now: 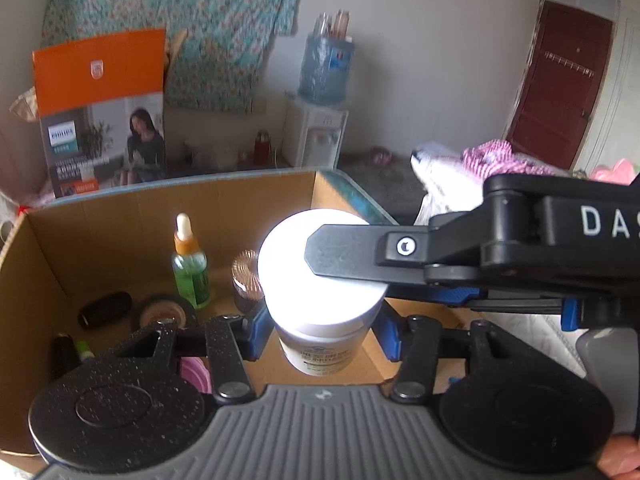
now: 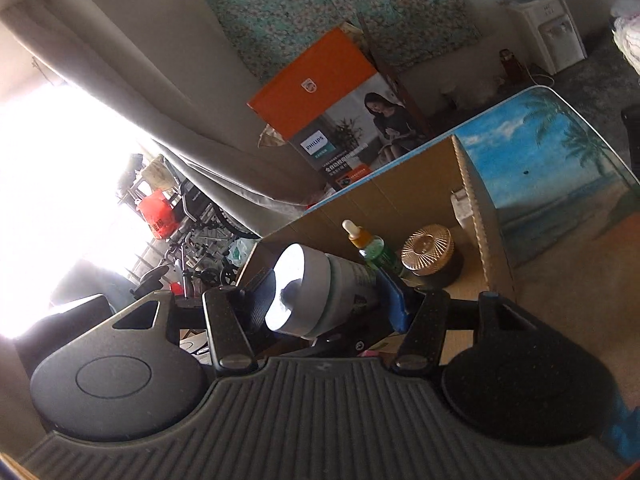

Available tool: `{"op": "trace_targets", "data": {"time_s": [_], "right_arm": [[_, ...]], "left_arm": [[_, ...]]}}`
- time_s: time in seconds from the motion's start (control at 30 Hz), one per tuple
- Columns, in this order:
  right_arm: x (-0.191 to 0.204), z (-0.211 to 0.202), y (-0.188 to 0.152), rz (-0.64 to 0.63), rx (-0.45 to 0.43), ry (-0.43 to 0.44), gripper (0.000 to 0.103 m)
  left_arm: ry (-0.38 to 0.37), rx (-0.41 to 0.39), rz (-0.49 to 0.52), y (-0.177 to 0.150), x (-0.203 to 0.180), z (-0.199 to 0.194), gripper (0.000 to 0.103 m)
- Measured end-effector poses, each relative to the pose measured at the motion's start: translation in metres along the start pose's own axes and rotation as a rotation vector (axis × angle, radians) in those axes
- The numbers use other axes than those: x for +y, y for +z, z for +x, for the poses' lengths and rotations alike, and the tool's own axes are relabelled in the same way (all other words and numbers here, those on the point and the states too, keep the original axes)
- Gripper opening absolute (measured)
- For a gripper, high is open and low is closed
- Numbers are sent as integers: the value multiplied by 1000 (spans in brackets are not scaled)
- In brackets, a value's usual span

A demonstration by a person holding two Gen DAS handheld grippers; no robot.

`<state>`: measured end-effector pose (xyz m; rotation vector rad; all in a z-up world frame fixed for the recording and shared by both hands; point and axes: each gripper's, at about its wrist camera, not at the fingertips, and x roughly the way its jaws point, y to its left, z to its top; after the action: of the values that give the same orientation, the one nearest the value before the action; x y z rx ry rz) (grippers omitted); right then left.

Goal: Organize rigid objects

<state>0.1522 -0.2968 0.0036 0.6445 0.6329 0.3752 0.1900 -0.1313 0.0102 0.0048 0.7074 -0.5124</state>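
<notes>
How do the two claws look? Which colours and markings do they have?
The left claw is black with speckled arms, blue pads, round discs and a grey ribbed base. The right claw looks the same; from the left view it bears the white letters "DAS".

"PHILIPS" stands on the orange-topped carton against the wall — its smaller print is too blurred to read. White letters "DAS" show on the black gripper arm — the white jar's label is illegible.
</notes>
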Motion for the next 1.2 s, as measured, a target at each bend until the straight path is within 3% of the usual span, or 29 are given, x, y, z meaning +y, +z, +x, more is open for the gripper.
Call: {"op": "trace_targets", "data": {"time_s": [0.27,0.5,0.57,0.8,1.2], "right_arm": [[-14,15,0,-14,11,-59,56],[-13,16,3,-35,-3,-79,56],[-12,15,2,-41,-5,-85,56],[-9,3,3,-27,-30,-75,59],[14,-43,-10,-32,-132,-52,74]], "left_arm": [[12,80,-1,-1,4,26,54],[23,87,-5,-3,4,31,55],[15,84,-7,-3,5,31,57],[-8,46,2,-4,0,18,86],[-7,-54,22,-5,-4,-42,96]]}}
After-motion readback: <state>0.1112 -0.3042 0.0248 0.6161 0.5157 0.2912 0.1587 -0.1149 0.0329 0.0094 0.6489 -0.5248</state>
